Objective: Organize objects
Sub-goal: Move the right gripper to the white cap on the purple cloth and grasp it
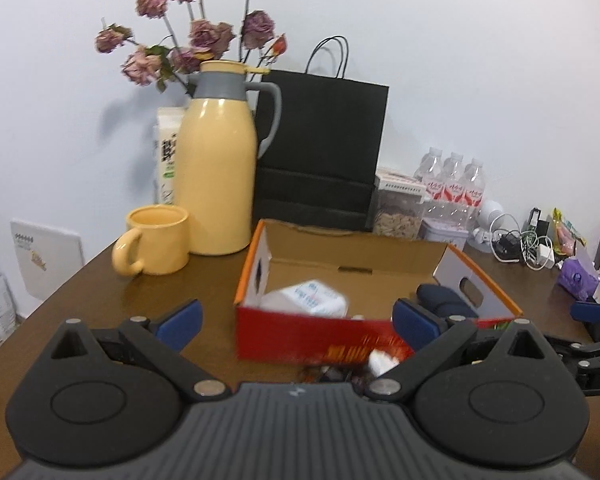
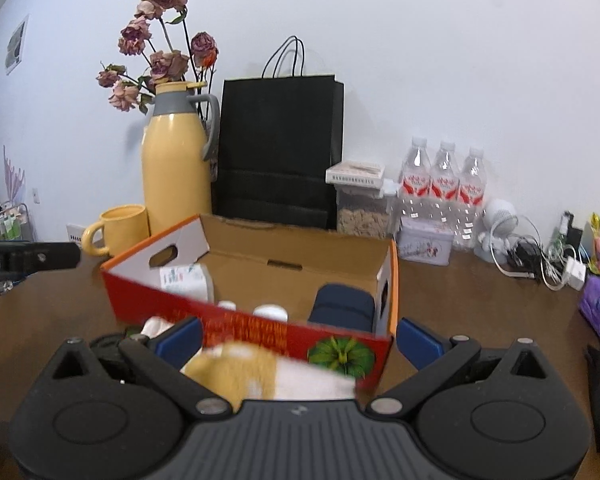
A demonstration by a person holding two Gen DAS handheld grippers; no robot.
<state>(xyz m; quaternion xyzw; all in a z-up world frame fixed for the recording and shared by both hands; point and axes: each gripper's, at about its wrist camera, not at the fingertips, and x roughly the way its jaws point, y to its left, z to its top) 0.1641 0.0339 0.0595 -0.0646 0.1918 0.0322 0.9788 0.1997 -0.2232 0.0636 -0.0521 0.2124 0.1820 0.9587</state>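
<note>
Nearest the right wrist lens: blurred tan-and-white soft item (image 2: pixel 260 376), lying low between the wide-spread pads of the right gripper (image 2: pixel 298 340), against the near red wall of the cardboard box (image 2: pixel 260 330); not clamped, contact with the pads not determinable. Judged light, limp and compressible, non-fragile, likely to sag, so best pinched across its bulkier middle rather than an edge. Left gripper (image 1: pixel 298 322) likewise wide and empty before the same box, which already holds a white packet (image 1: pixel 308 298) and a dark navy case (image 2: pixel 342 304); small unidentified items (image 1: pixel 376 362) remaining outside on the brown table (image 1: pixel 100 292).
</note>
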